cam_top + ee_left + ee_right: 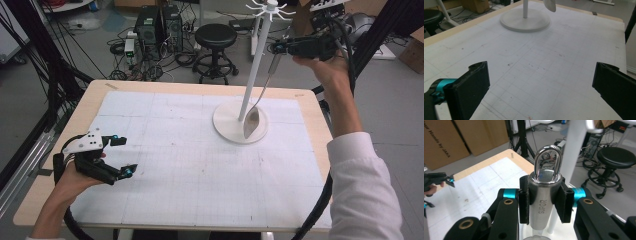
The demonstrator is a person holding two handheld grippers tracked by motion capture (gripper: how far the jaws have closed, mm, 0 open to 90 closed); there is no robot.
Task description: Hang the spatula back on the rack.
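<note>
- Two tools: right tool (543, 202) clamps steel ladle (251, 121) handle, hanging loop above jaws; bowl dangles below, over round white stand base (223, 120).
- Left tool (119, 155) wide open, empty, matte gridded worktop (544, 62) ahead.

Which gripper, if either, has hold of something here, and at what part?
The right gripper clamps the steel ladle by its handle's upper end, just below the hanging loop. The left gripper is open, holding nothing.
</note>
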